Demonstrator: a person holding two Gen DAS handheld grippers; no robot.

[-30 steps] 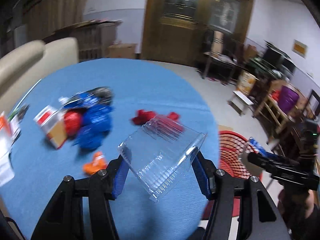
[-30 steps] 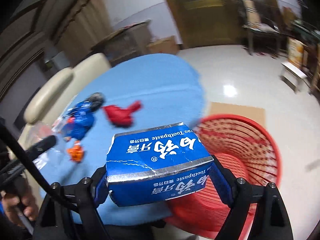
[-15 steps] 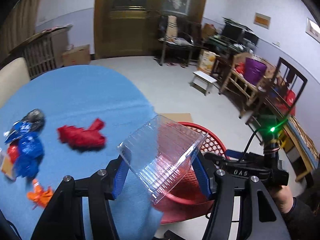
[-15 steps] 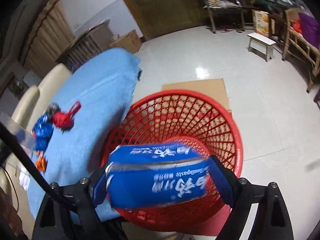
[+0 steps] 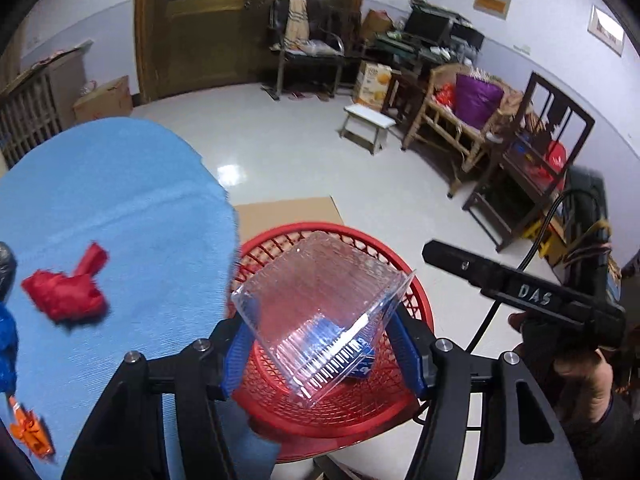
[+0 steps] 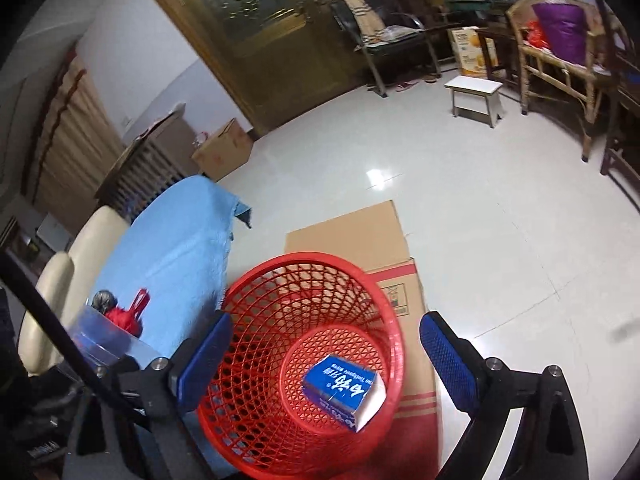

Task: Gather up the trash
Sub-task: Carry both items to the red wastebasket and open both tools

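My left gripper [image 5: 322, 354] is shut on a clear plastic container [image 5: 320, 312] and holds it over the red mesh basket [image 5: 276, 408] on the floor. My right gripper [image 6: 326, 354] is open and empty above the same basket [image 6: 280, 280]. A blue toothpaste box [image 6: 340, 390] lies on the basket's bottom; it shows through the clear container in the left wrist view [image 5: 360, 364]. On the blue-clothed table [image 5: 120, 208] lie a red crumpled wrapper [image 5: 66, 290], an orange scrap [image 5: 30, 430] and blue wrappers [image 5: 6, 344].
Flattened cardboard [image 6: 360, 232] lies under the basket on the tiled floor. A cream chair [image 6: 60, 276] stands beside the table. A white stool [image 6: 476, 96], wooden chairs [image 5: 452, 120] and boxes line the far walls. The right gripper's body [image 5: 520, 292] is to my left gripper's right.
My right gripper opened and the toothpaste box dropped into the basket. My left gripper carried the clear container from over the table's edge to above the basket.
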